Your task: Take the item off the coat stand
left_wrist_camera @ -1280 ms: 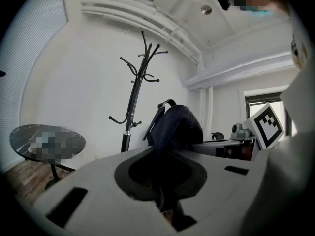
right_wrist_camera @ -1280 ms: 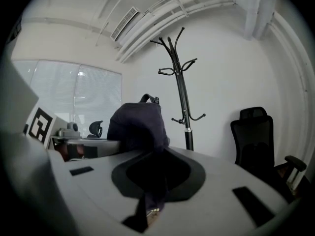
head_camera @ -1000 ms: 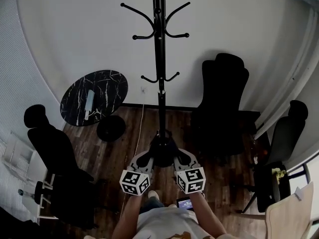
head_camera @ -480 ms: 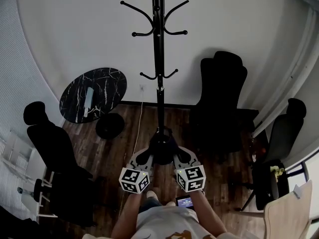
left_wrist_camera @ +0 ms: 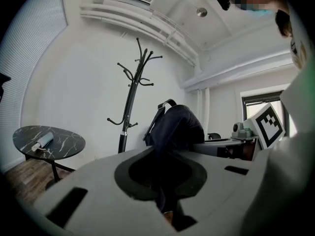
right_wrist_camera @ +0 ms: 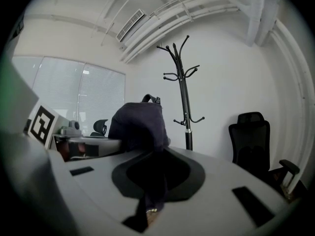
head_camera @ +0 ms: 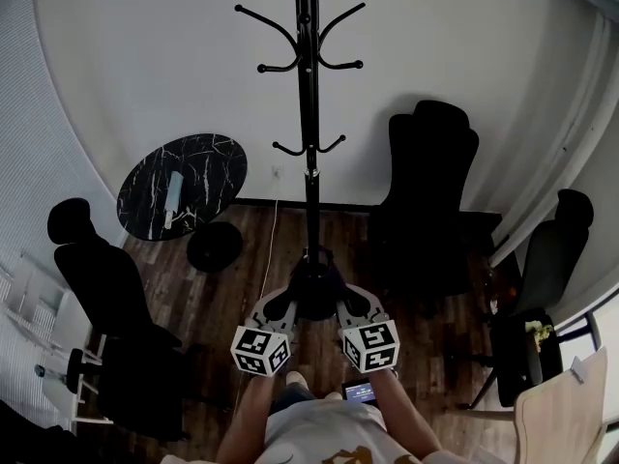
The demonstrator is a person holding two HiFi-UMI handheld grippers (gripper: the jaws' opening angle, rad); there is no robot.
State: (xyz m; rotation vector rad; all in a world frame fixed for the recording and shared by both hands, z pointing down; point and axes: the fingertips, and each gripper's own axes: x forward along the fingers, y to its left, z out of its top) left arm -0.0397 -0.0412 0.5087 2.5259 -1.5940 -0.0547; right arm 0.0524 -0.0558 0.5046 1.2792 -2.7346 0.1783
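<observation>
Holding a dark bag (head_camera: 314, 293) low in front of the body, the person has it pinched from both sides. The left gripper (left_wrist_camera: 162, 181) has its fingers (left_wrist_camera: 93, 176) clenched on a fold of the dark fabric, and the right gripper (right_wrist_camera: 155, 176) has its fingers (right_wrist_camera: 236, 176) clamped on the other side of the same bag. The coat stand (head_camera: 308, 114) rises at twelve o'clock from the bag, every hook (head_camera: 259, 19) bare, so the lift-off itself looks done and this reads as the carry-away step. A black chair (head_camera: 430, 191) stands at three o'clock of the pole. Next, by my reckoning, comes drawing the bag back toward six o'clock, away from the pole, with both grips held firm so the loose fabric doesn't slip or snag a lower hook.
</observation>
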